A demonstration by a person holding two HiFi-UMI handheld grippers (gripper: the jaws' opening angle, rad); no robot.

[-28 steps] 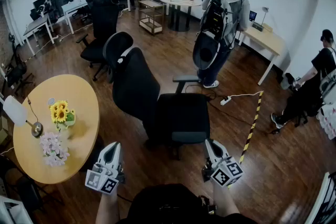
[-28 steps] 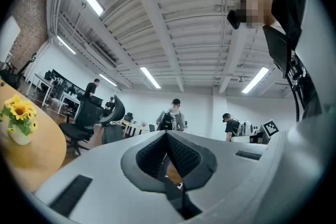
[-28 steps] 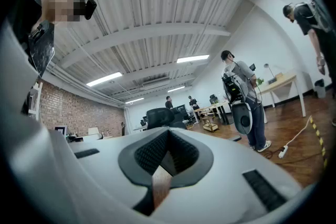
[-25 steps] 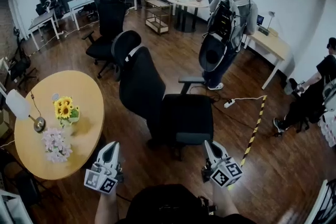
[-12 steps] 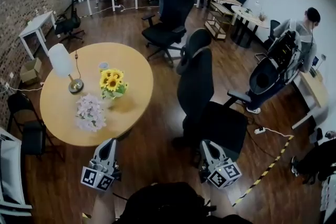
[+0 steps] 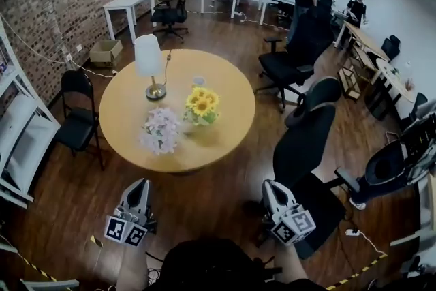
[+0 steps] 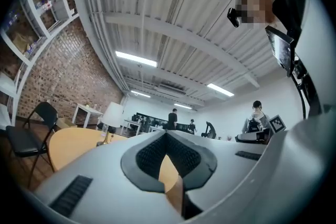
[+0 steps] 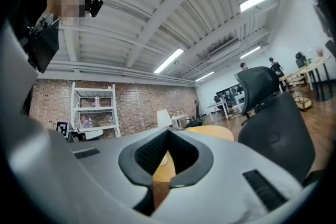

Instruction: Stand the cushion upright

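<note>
Frankly, we see no cushion; our left gripper (image 6: 139, 185) and right gripper (image 6: 268, 186), low in the frame, are closed empty, and we'd pinch something soft and light by its edge.

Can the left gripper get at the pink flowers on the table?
Probably, with a reach: only floor lies between the left gripper and the table, and the pink flowers stand near its close edge.

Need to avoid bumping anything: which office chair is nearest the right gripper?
The tall-backed office chair right beside the right gripper; the other office chairs stand farther back.
</note>
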